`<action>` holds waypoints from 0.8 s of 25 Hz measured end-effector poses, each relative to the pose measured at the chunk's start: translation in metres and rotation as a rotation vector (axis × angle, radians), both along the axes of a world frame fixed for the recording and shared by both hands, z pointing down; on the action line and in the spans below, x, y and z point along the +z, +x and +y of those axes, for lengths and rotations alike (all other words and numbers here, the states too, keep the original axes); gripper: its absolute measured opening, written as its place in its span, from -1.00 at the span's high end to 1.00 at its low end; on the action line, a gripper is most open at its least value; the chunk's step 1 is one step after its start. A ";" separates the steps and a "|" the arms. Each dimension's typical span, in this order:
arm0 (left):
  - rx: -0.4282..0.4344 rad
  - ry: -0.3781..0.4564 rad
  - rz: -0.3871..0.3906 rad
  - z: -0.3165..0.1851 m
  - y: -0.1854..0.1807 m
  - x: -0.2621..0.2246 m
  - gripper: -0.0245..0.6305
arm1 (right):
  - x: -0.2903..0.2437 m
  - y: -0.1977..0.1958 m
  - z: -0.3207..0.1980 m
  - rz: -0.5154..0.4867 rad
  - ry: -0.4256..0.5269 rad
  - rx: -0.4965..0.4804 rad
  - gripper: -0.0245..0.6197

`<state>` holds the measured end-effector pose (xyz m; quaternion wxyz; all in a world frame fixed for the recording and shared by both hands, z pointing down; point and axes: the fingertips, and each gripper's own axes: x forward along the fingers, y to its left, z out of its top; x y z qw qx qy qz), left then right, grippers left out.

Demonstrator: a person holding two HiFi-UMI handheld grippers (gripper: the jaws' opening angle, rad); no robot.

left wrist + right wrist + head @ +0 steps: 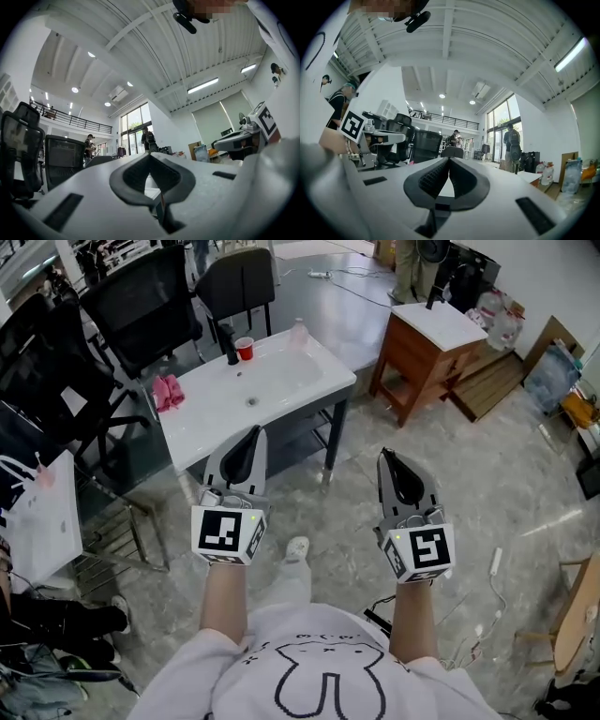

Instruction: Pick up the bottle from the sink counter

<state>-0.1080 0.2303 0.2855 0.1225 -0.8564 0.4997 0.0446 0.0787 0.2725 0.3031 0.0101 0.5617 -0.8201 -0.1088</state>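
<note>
The left gripper (254, 432) and right gripper (387, 456), jaws together and empty, are before the sink counter (206, 407). The bottle (298, 332) stands at its far edge. Their cubes carry black-and-white square markers.

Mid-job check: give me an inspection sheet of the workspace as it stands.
Surface: white sink counter, ahead of the person.
Job's things: bottle, upright at the counter's far edge, untouched.
Clutter: red cup beside the faucet; pink cloth at the left end.
Grippers: left hand-held gripper and right hand-held gripper both shut, empty.
Cables: white cable on the floor, right.
Surroundings: office chairs behind the counter; wooden cabinet to its right.
</note>
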 end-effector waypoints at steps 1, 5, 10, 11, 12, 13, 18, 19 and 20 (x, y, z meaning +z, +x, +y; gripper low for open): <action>0.005 0.002 0.002 -0.010 0.001 0.000 0.90 | -0.001 0.001 -0.009 0.003 0.003 0.004 0.83; 0.012 -0.004 0.028 -0.058 -0.003 0.000 0.90 | -0.002 0.000 -0.050 0.020 0.004 0.010 0.83; 0.020 -0.001 0.046 -0.124 -0.007 -0.001 0.90 | 0.001 -0.007 -0.112 0.038 -0.011 0.015 0.83; 0.023 0.002 0.047 -0.137 -0.007 0.000 0.90 | 0.002 -0.008 -0.125 0.039 -0.013 0.017 0.83; 0.026 0.003 0.048 -0.149 -0.007 0.001 0.90 | 0.002 -0.010 -0.137 0.040 -0.016 0.017 0.83; 0.031 0.001 0.046 -0.161 -0.007 0.002 0.90 | 0.003 -0.011 -0.149 0.042 -0.020 0.016 0.83; 0.046 -0.031 0.026 -0.225 -0.012 0.012 0.90 | 0.006 -0.024 -0.211 0.047 -0.043 0.017 0.83; 0.053 -0.034 0.021 -0.237 -0.013 0.013 0.90 | 0.006 -0.027 -0.224 0.045 -0.045 0.018 0.83; 0.063 -0.035 0.018 -0.248 -0.013 0.014 0.90 | 0.005 -0.030 -0.236 0.046 -0.048 0.018 0.83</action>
